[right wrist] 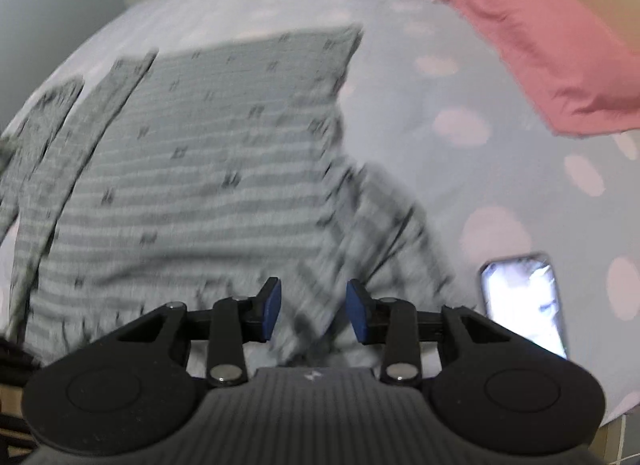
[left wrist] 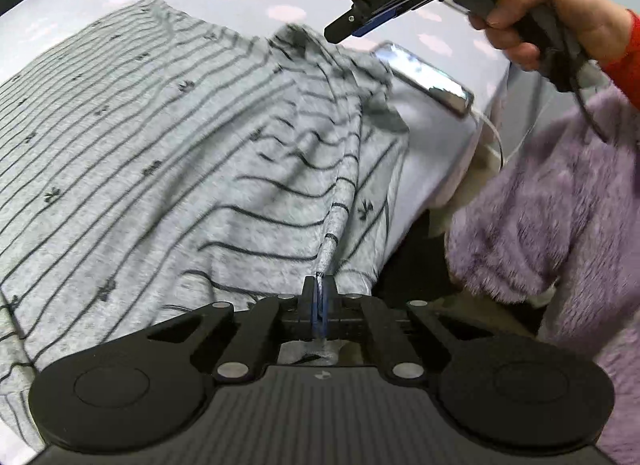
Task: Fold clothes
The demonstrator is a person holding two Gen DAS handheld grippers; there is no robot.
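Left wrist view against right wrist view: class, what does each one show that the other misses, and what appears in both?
Only the left wrist view shows the left gripper shut on a fold of the striped grey garment, the person's right hand, and a purple fluffy fabric. Only the right wrist view shows the right gripper open, with nothing between its fingers. Both show the garment, the phone, the pink pillow and the spotted sheet.
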